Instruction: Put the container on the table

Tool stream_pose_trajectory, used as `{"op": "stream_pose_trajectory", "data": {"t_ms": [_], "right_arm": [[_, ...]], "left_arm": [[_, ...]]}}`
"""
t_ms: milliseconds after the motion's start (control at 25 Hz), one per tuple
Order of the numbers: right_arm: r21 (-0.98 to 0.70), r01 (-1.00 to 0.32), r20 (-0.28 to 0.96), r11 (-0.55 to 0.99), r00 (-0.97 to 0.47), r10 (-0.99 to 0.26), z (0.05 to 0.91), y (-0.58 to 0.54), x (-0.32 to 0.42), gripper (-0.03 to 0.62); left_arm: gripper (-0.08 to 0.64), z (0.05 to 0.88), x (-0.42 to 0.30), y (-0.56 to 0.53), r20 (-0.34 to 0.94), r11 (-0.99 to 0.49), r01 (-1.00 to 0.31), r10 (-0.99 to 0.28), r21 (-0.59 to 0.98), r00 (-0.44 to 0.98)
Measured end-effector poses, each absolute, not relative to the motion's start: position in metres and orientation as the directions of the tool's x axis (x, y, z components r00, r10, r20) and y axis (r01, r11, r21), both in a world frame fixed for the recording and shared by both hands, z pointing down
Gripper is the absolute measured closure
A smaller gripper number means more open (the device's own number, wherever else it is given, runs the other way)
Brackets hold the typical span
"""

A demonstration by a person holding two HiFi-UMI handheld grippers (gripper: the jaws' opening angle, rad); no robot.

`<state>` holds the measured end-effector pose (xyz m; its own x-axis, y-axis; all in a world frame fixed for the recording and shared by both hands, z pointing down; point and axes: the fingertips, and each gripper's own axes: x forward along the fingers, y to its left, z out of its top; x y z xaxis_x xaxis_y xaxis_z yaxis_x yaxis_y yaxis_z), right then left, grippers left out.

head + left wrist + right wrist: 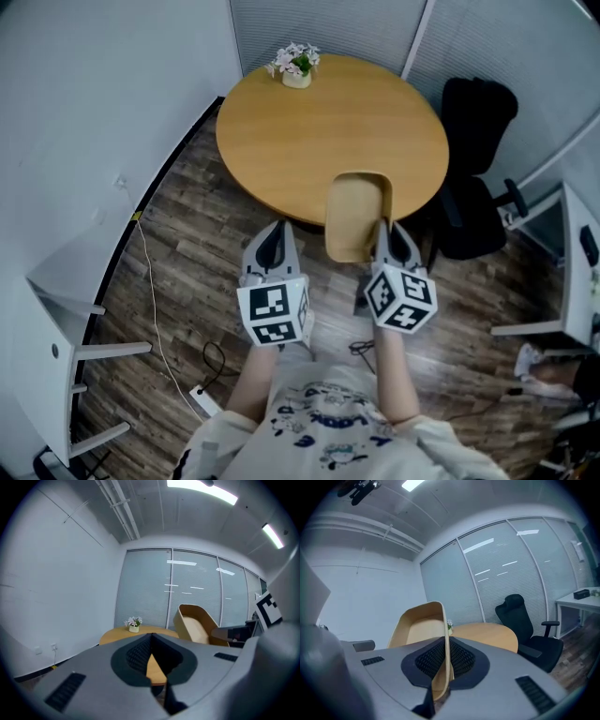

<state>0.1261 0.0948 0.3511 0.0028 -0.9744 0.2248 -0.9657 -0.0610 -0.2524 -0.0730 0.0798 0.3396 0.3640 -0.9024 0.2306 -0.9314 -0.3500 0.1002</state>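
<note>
A light wooden container [356,216], an oblong tray with raised walls, hangs in the air over the near edge of the round wooden table [319,131]. My right gripper [384,230] is shut on its right wall, and the right gripper view shows that thin wall [446,634] pinched between the pads, with the container [419,625] tilted up to the left. My left gripper [278,234] is beside the container, left of it, shut with nothing in it. In the left gripper view, the container [197,625] shows to the right of the gripper [151,637].
A small pot of flowers [296,66] stands at the table's far edge. A black office chair [473,178] is to the table's right, with a white desk [577,253] beyond. White furniture [56,319] lines the left wall. A cable and power strip [202,401] lie on the wood floor.
</note>
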Motion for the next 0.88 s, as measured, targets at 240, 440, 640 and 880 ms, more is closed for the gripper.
{"op": "stream_pose_trajectory", "data": {"t_ms": [240, 440, 640, 880], "right_arm": [[-0.263, -0.961, 0.224, -0.085, 0.025, -0.974, 0.353, 0.041, 0.127, 0.575], [-0.264, -0.959, 0.234, -0.107, 0.044, -0.971, 0.361, 0.009, 0.125, 0.575], [-0.258, -0.957, 0.26, -0.13, 0.06, -0.964, 0.369, -0.006, 0.127, 0.575], [-0.253, -0.957, 0.294, -0.141, 0.062, -0.954, 0.381, -0.022, 0.13, 0.575]], "left_arm": [[0.557, 0.343, -0.079, 0.025, 0.24, -0.355, -0.93, -0.898, 0.097, 0.368], [0.557, 0.35, -0.084, -0.01, 0.247, -0.363, -0.926, -0.893, 0.102, 0.377], [0.557, 0.353, -0.084, -0.03, 0.249, -0.371, -0.923, -0.889, 0.101, 0.384], [0.557, 0.366, -0.081, -0.047, 0.277, -0.371, -0.922, -0.879, 0.112, 0.387]]}}
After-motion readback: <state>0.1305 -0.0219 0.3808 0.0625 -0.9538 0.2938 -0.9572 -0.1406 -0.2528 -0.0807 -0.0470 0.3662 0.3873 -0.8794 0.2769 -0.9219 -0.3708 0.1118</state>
